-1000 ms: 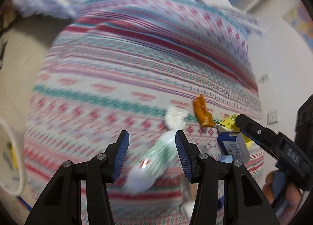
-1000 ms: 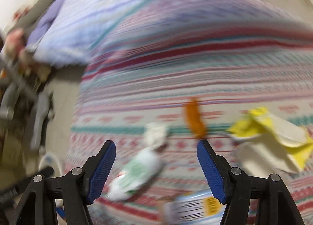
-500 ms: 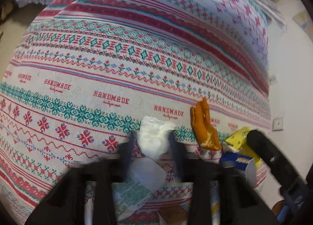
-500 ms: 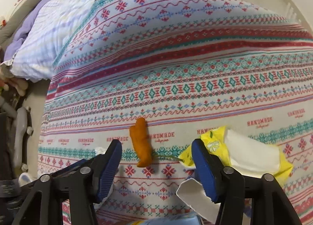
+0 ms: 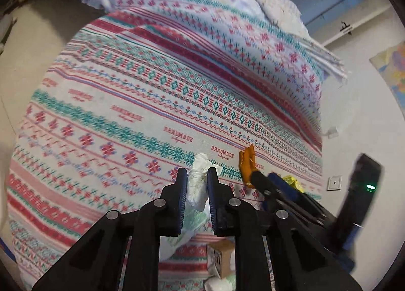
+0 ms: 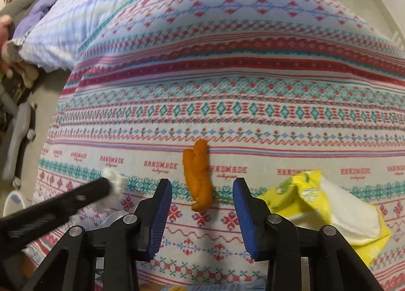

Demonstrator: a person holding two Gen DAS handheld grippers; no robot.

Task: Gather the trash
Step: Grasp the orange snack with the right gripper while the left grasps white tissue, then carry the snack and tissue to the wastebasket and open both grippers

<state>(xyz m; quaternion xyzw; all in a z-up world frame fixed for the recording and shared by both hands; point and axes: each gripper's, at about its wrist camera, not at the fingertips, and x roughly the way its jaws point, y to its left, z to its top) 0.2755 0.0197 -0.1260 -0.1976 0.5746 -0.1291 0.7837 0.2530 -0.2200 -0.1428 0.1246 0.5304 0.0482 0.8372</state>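
My left gripper [image 5: 197, 179] is shut on a crumpled white tissue [image 5: 198, 184] on the patterned bedspread [image 5: 126, 104]; the tissue also shows in the right wrist view [image 6: 114, 184] at the tip of the left gripper. My right gripper [image 6: 202, 189] is open, its jaws on either side of an orange peel [image 6: 198, 177], just above the cloth. The peel also shows in the left wrist view [image 5: 246, 167]. A yellow wrapper with white paper [image 6: 329, 205] lies right of the right gripper.
A green and white packet [image 5: 189, 227] and a small cardboard box [image 5: 220, 258] lie under the left gripper. A lilac quilt [image 6: 63, 25] lies at the far end of the bed. A white bucket [image 6: 12, 205] stands on the floor at the left.
My left gripper has moved forward over the packet and shut on the white tissue. My right gripper has moved up to the orange peel, which now sits between its open jaws.
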